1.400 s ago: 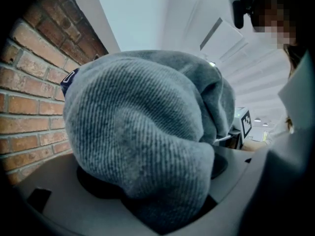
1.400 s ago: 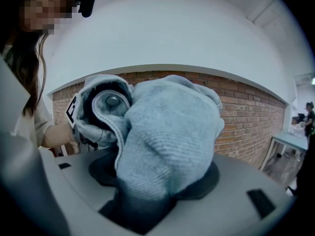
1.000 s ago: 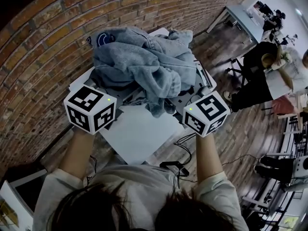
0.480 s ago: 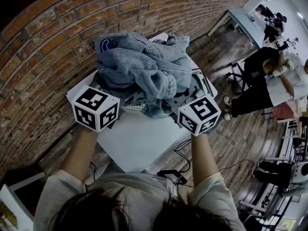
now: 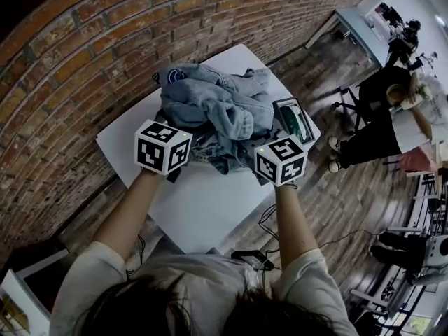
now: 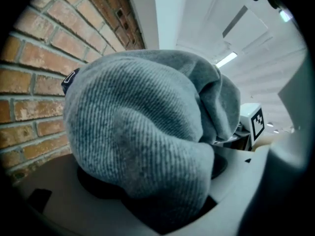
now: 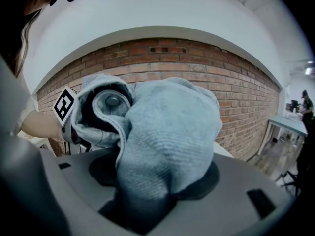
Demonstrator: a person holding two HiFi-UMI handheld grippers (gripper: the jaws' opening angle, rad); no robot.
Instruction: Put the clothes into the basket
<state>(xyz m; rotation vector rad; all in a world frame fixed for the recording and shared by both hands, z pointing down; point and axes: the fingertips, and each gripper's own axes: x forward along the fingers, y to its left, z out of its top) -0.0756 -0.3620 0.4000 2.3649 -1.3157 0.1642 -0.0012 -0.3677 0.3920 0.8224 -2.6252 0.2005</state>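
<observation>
**A:** What does the head view give that the gripper views don't?

**B:** The whole layout. The clothes (image 5: 217, 110), a bundle of pale denim, sit over the far half of the white table (image 5: 203, 208), between the left gripper (image 5: 178, 148) and the right gripper (image 5: 269, 157). From above, cloth hides both sets of jaws.

**A:** And up close?

**B:** The left gripper view is nearly all ribbed grey-blue cloth, with a fold pinched between the jaws. The right gripper's cube (image 6: 256, 122) peeks past it. In the right gripper view the jaws are likewise clamped on a fold, and a metal button (image 7: 112, 101) shows in the cloth above. The left cube (image 7: 64, 104) is beside it.

**A:** So both are gripping?

**B:** Yes, each is closed tight on denim, with only cloth between the jaws.

**A:** Is the basket there?

**B:** A dark-rimmed box (image 5: 294, 121) sits at the table's right edge, touching the bundle. I can't tell if that's the basket.

**A:** What room is there?

**B:** The near half of the table is bare. The brick wall (image 5: 98, 54) runs just beyond the far-left edge. To the right is wood floor (image 5: 336, 194), and a seated person (image 5: 381, 110) is well apart.
</observation>
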